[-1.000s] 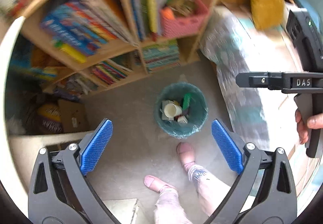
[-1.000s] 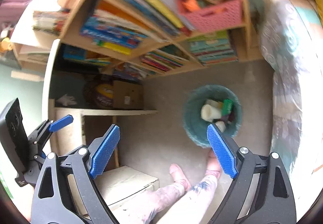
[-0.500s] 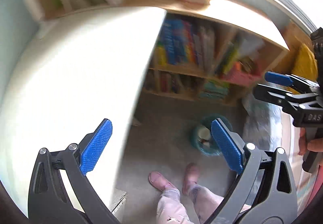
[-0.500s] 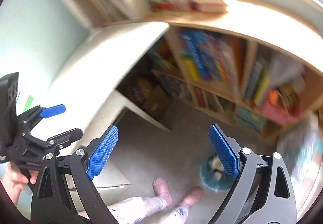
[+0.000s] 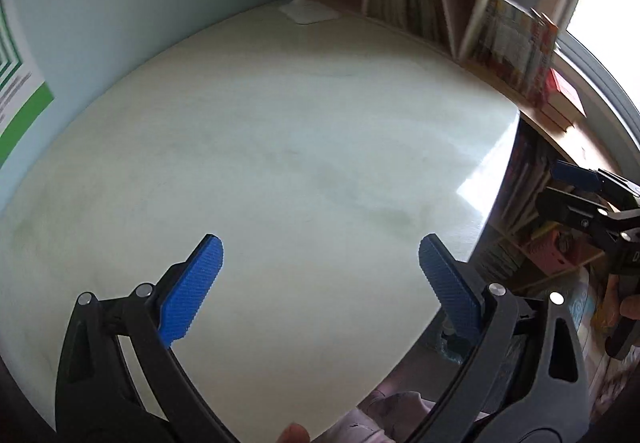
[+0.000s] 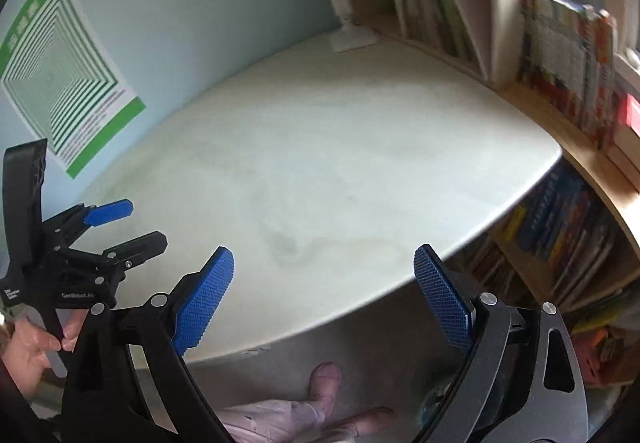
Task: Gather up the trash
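Observation:
My left gripper (image 5: 320, 267) hangs open over a white desk top (image 5: 280, 143), nothing between its blue pads. My right gripper (image 6: 324, 275) is open too, above the desk's front edge (image 6: 360, 307); it also shows at the right edge of the left wrist view (image 5: 560, 189). The left gripper (image 6: 136, 227) appears at the left of the right wrist view, held by a hand (image 6: 28, 347). A sliver of the teal trash bin (image 5: 448, 349) peeks out on the floor behind the left gripper's right finger. No loose trash shows in either view.
A white lamp base (image 6: 352, 39) stands at the desk's far corner beside a small book cubby (image 6: 432, 3). Upright books (image 6: 568, 55) line a wooden shelf to the right, with more shelves (image 6: 560, 243) below. A green poster (image 6: 60, 75) hangs on the wall. The person's feet (image 6: 324, 379) are on the floor.
Both grippers have swung up from the floor and bin to the desk top. The bin has dropped almost out of sight. Both stay open.

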Available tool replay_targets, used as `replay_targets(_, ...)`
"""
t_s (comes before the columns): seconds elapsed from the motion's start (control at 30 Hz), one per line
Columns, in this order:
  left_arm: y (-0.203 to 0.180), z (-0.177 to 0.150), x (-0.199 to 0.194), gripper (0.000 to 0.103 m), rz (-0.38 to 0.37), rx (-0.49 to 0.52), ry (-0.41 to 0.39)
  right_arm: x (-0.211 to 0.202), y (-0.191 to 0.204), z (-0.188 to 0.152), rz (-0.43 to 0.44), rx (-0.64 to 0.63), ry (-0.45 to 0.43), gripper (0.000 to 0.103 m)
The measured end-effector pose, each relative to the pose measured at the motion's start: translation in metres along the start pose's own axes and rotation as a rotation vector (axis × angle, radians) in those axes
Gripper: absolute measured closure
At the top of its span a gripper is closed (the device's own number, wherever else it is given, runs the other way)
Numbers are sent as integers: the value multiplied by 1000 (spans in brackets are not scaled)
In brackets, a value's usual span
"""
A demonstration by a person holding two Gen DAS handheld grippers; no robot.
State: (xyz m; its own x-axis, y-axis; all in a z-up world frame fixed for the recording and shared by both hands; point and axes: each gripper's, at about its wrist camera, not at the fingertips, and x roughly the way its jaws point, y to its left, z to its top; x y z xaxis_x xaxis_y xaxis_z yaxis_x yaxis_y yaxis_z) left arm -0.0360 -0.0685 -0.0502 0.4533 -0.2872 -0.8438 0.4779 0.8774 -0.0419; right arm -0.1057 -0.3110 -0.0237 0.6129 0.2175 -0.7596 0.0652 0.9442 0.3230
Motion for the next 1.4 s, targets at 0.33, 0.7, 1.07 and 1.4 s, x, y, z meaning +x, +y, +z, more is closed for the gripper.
replay_targets(0.33, 109, -35, -30, 7, 216, -298, -44, 40, 119, 36, 157, -292, 49, 12)
replay_targets(0.7, 165, -70, -50, 7, 294, -472, -44, 63, 192, 52, 265, -457, 75, 12)
replay_targets(1.07, 205, -96, -78, 7, 361, -596, -81, 78, 240, 58, 333, -543, 91, 12)
replay_targets(1.4, 231, -110, -90, 7, 404, -652, -103, 84, 271, 63, 359, -605, 89, 12)
